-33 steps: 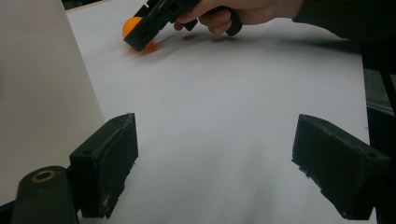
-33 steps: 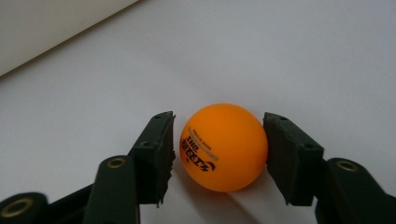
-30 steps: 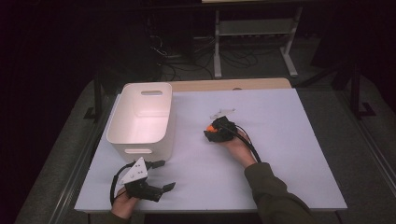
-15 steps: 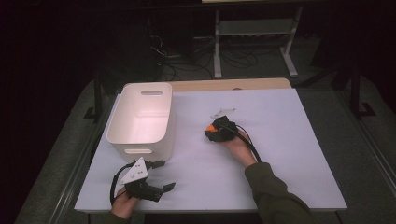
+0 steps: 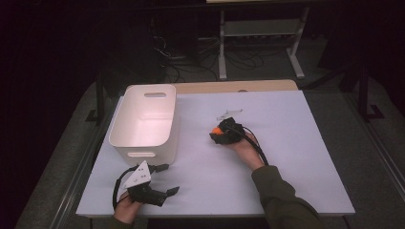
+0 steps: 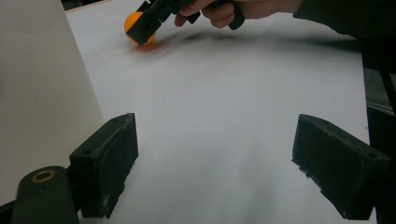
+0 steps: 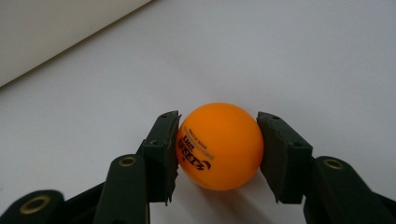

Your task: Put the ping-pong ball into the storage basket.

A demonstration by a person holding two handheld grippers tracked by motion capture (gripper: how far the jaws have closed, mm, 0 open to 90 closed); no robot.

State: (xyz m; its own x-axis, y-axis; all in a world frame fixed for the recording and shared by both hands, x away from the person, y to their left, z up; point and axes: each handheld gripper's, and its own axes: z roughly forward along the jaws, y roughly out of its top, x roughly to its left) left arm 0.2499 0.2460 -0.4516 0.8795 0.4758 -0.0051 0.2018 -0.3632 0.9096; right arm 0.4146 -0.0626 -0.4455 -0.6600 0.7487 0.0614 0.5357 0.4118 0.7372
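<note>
Gripping orange ball (image 7: 219, 145), right claw (image 7: 218, 156)

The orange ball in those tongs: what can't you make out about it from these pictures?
- Orange ball, right gripper view: printed lettering partly hidden by one jaw, too small to read.
- High view: ball mostly covered by the right tongs.
- Left gripper view: ball blurred, half behind the tongs.
</note>
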